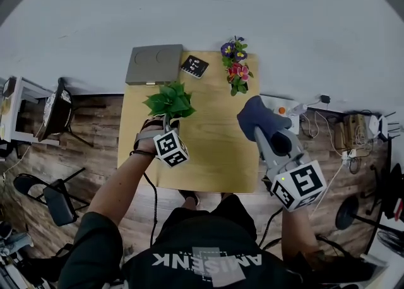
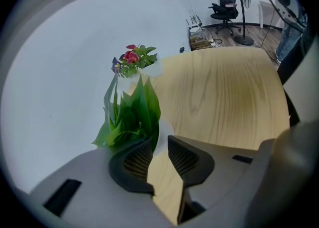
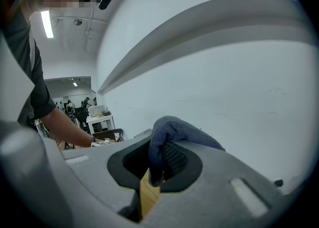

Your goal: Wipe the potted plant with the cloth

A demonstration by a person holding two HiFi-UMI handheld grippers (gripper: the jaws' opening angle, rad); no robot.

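The table [image 1: 208, 155] top is pale wood grain, smooth and matt. At its 10 o'clock, the potted plant [image 1: 169, 101] has slightly glossy leaves. The cloth [image 3: 169, 132] pinched in the right gripper [image 3: 160, 165] is dark, fuzzy knit. The left gripper [image 2: 160, 157] is matt grey plastic, with black mesh-textured pads [image 2: 137, 161].

table [image 1: 208, 155]: light wood, visible grain. potted plant [image 1: 169, 101] on it: bright green leaves. cloth [image 1: 262, 117] over table's right side: dark blue-grey knit. flowers [image 1: 235, 64] at table's far edge: purple, pink-red, green. slab [image 1: 154, 64] at table's far-left corner: flat grey. card [image 1: 194, 66] beside it: black, white marks. floor [image 1: 95, 149] around table: dark wood planks.
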